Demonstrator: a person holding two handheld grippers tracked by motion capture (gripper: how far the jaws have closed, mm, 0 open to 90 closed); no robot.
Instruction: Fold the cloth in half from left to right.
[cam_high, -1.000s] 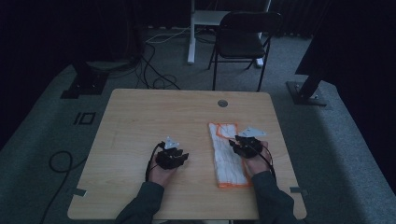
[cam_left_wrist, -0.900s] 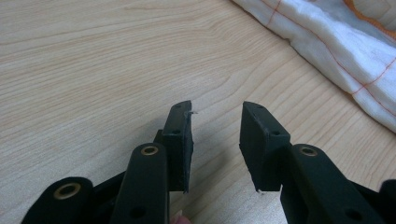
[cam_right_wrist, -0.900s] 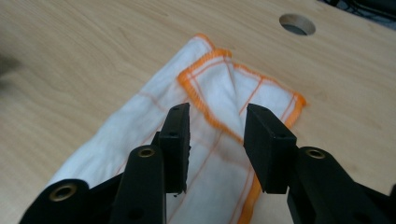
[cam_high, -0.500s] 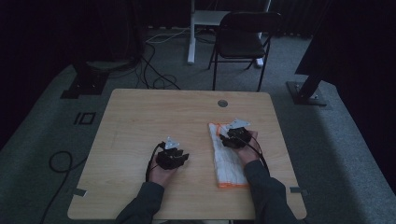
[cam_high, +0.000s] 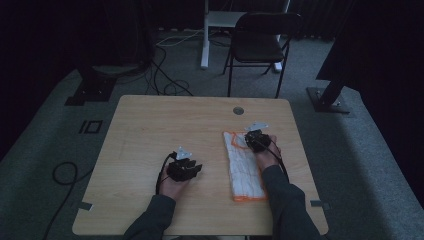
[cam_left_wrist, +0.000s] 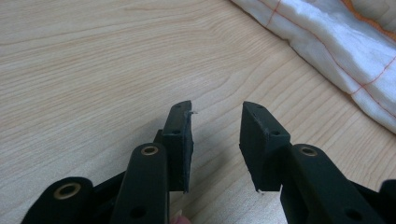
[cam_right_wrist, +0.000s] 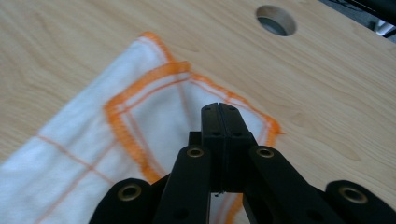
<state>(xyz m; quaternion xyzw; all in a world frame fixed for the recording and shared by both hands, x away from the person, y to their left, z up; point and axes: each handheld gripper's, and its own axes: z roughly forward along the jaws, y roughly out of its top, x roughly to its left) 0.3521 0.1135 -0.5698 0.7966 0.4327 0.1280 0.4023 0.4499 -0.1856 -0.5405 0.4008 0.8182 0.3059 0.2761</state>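
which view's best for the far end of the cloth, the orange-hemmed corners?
Right gripper view: the cloth lies close up, its orange-hemmed corners layered at the far end under the shut right gripper. The high view shows the whole folded strip, small and dim. The left gripper view catches one folded edge.

I've slid my right gripper (cam_high: 256, 138) up along the cloth (cam_high: 243, 167) to its far end, jaws just snapped together.
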